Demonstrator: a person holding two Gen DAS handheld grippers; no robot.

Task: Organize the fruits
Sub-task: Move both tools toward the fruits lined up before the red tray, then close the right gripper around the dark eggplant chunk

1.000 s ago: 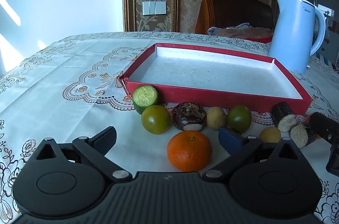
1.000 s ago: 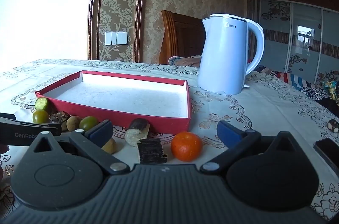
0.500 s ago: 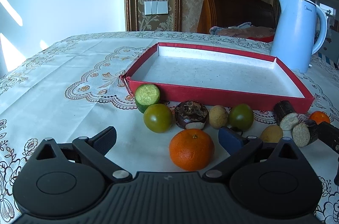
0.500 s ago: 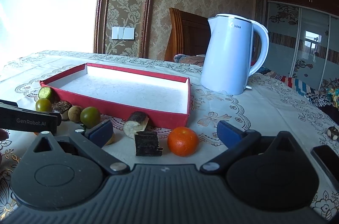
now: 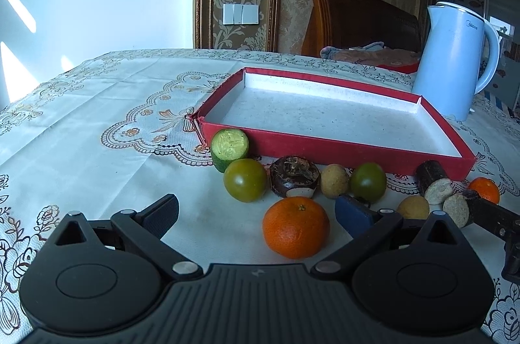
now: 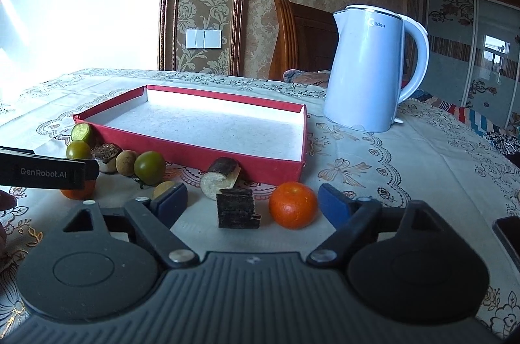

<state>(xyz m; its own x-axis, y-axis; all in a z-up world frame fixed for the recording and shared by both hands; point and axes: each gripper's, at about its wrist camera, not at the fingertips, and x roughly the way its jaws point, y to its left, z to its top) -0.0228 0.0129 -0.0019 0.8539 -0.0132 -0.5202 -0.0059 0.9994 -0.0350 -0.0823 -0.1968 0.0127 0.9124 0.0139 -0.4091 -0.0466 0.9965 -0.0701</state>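
Note:
A large orange lies between the fingers of my left gripper, which is open and does not touch it. My right gripper has its jaws closing. Between them sit a dark bark-skinned chunk and a small orange, and neither pad touches them. The red tray with a white floor stands just behind and holds nothing. Along its front lie a cucumber piece, two green tomatoes, a brown water chestnut, longans and a cut dark-skinned piece.
A pale blue kettle stands right of the tray on the lace tablecloth. A wooden chair back rises behind the table. A dark flat device lies at the right edge. The left gripper's side crosses the right wrist view at the left.
The right gripper's fingers have drawn closer together, and its view has shifted a little nearer to the bark chunk and small orange. The left gripper and large orange have stayed put.

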